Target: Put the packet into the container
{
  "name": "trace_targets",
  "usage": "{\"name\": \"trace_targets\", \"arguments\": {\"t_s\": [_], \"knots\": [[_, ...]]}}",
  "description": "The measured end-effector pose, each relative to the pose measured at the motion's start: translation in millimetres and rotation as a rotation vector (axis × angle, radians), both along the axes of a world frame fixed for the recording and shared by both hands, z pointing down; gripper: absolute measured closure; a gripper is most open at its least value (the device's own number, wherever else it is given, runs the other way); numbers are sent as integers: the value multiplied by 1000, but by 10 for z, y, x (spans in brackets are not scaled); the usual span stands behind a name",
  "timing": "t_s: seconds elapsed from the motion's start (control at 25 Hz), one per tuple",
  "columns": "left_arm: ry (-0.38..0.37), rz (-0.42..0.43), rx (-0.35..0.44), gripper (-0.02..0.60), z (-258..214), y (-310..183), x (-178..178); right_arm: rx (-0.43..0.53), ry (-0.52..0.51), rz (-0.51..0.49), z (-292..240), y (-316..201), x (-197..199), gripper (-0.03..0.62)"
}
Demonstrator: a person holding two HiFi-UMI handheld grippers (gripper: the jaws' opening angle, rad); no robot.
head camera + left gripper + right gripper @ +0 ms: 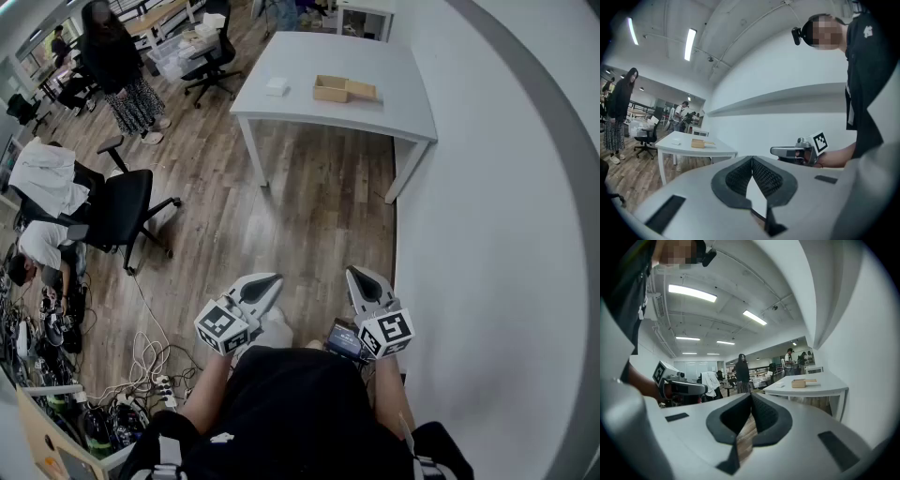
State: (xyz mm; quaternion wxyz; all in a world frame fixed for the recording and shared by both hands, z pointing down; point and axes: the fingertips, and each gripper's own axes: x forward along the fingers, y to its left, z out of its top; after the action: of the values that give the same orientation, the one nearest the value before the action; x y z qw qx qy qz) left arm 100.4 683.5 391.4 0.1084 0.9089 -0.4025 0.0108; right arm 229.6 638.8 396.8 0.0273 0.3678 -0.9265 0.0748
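A small white packet lies on a white table far ahead of me. Beside it, to the right, stands an open wooden container. Both grippers are held close to the person's body, well short of the table. My left gripper is shut with nothing between its fingers, and so is my right gripper. In the left gripper view the closed tips point toward the table, with the container and packet small in the distance. The right gripper view shows its tips touching, and the container far off.
A white wall runs along the right. Wooden floor lies between me and the table. Black office chairs stand at the left, a person stands at the far left, and cables and power strips lie near my feet.
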Motion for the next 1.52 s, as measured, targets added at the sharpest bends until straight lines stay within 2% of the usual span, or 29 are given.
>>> {"name": "trace_targets", "arguments": {"t_s": [0.2,0.52,1.28,1.52], "knots": [[23,-27,4,574,-51,-259,-19,-13,-5,4,34,-250,49,572],[31,-21,-11,574,76,-935,-161,-31,11,7,144,-917,-114,572],[88,-18,5,574,23,-3062,-1358,-8,91,-3,-50,-3031,-1349,572],[100,-9,-9,574,51,-3556,-1476,-25,108,-5,-29,-3519,-1511,572]]}}
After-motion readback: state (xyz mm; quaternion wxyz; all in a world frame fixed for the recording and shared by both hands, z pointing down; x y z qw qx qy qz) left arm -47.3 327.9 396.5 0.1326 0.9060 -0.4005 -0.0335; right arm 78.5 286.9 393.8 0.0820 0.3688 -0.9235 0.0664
